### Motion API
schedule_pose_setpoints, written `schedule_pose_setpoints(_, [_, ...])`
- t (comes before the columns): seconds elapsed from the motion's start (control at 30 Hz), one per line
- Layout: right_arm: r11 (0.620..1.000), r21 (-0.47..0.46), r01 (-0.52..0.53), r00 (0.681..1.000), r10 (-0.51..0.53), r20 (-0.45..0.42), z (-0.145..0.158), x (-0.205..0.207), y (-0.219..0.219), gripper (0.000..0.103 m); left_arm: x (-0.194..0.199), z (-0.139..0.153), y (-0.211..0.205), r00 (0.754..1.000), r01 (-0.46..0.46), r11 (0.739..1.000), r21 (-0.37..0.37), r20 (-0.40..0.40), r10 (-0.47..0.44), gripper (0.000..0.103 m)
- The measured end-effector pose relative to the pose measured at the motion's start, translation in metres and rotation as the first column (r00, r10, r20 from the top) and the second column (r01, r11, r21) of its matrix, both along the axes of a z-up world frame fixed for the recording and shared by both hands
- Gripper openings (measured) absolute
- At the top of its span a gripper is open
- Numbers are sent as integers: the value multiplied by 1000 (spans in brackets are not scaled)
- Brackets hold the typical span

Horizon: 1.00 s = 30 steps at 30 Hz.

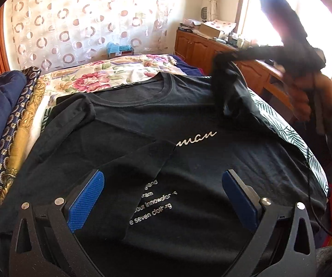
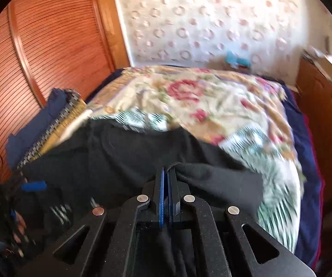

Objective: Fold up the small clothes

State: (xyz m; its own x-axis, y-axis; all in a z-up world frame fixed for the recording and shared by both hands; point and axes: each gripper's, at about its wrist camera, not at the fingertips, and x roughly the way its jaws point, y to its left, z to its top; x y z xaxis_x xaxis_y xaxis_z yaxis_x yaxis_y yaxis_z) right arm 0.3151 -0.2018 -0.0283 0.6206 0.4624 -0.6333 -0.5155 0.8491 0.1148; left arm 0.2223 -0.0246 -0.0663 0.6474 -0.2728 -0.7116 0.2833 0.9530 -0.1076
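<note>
A black T-shirt (image 1: pixel 189 120) lies face up on the bed (image 1: pixel 288 129), collar toward the patterned curtain (image 1: pixel 73 23), white lettering showing on its chest. Its left sleeve is folded in over the chest, with a corner reaching the script word.

The left claw (image 1: pixel 163 194) hangs over the shirt's lower half with its blue pads (image 1: pixel 85 200) spread wide and nothing between them. The right claw (image 2: pixel 166 196) has its pads pressed together on a pinch of black cloth from the shirt's right sleeve side.

Left of the shirt, a stack of folded fabrics (image 1: pixel 11 120) in navy and gold lies close along its edge, so there is little room there. Beyond the collar, a floral quilt (image 1: pixel 110 73) covers the far part of the bed. To the shirt's right, a strip of leaf-print sheet shows before the bed's edge, and a wooden cabinet (image 1: pixel 202 46) stands past it.

The left wrist view shows the whole shirt front, the lifted sleeve bunched up at the right shoulder, the person's hand (image 1: pixel 302 99) on the right claw's handle, and a bright window behind. The right wrist view is blurred; it alone shows the closed pads gripping cloth, a slatted wooden door (image 2: pixel 46 46) beyond the stack, and the left claw's blue pad (image 2: pixel 33 186) at the far left.
</note>
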Motion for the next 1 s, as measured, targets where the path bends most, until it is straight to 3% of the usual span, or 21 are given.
schedule_pose_setpoints(0.1, [999,-11,-52,999,52,-12,0,19,25,2,-4,-1,6,1000,-13,1000,-1,-4,13,103])
schedule_pose_setpoints(0.2, [999,-52,-9,1000,9,-9,-7,27,27,19,-7,-1,10,1000,-21,1000,3,-6,21,103])
schedule_pose_setpoints(0.3, [999,-29,21,999,-22,-33,-15,18,18,24,-8,-4,14,999,-30,1000,5,-14,30,103])
schedule_pose_setpoints(0.6, [994,-92,66,995,-73,-68,-43,-44,-3,37,-3,-2,30,998,-65,998,5,-2,65,103])
schedule_pose_setpoints(0.67, [992,-88,95,992,-102,-73,-48,-44,-10,46,1,4,36,997,-77,997,23,15,77,103])
schedule_pose_setpoints(0.77, [983,-93,158,984,-164,-61,-51,-40,-19,51,10,13,47,995,-93,995,47,41,92,102])
schedule_pose_setpoints(0.87, [966,-140,216,975,-221,-20,-57,-32,-19,52,22,22,59,993,-107,993,60,47,104,99])
schedule_pose_setpoints(1.0, [959,-153,240,967,-249,-47,-72,-26,-14,52,47,30,73,993,-118,989,87,28,116,83])
